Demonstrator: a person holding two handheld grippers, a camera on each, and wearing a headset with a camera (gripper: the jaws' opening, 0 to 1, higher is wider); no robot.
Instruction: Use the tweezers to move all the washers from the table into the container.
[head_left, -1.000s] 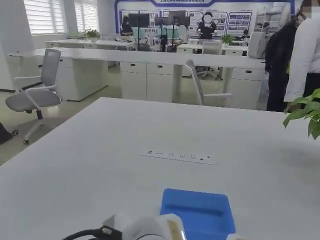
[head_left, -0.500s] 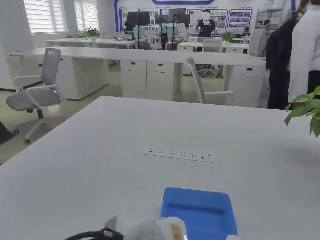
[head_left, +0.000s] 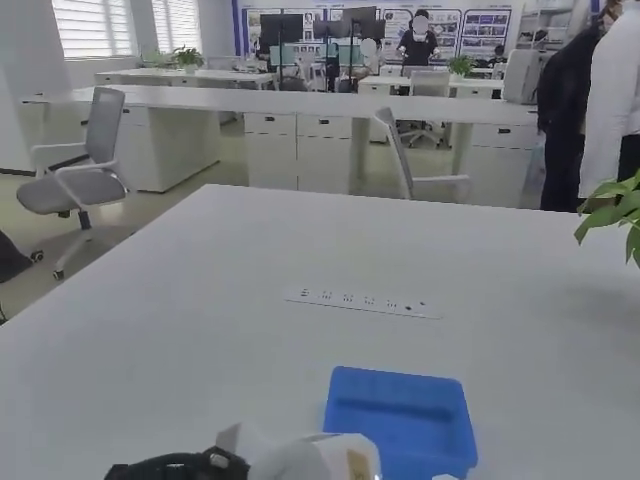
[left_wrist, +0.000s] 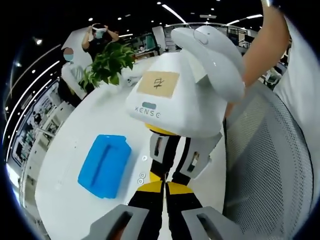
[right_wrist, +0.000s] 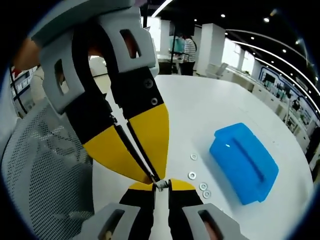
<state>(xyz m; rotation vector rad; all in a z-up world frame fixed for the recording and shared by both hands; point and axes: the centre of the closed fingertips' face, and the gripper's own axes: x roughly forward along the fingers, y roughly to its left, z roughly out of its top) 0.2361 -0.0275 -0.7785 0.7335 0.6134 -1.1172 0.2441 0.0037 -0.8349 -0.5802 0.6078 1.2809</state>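
Right gripper view: washers (right_wrist: 192, 175) lie loose on the table (right_wrist: 200, 115) beside the blue container (right_wrist: 245, 162), just right of the tweezers (right_wrist: 131, 146). The tweezers slant down, clamped between the left gripper (right_wrist: 156, 176) fingers, tip pinched in the right gripper (right_wrist: 161, 186) narrow jaws.

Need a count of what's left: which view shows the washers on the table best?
The right gripper view: four washers show clearly on the table beside the blue container. The left gripper view shows them smaller. The head view frames the container and the table beyond it.
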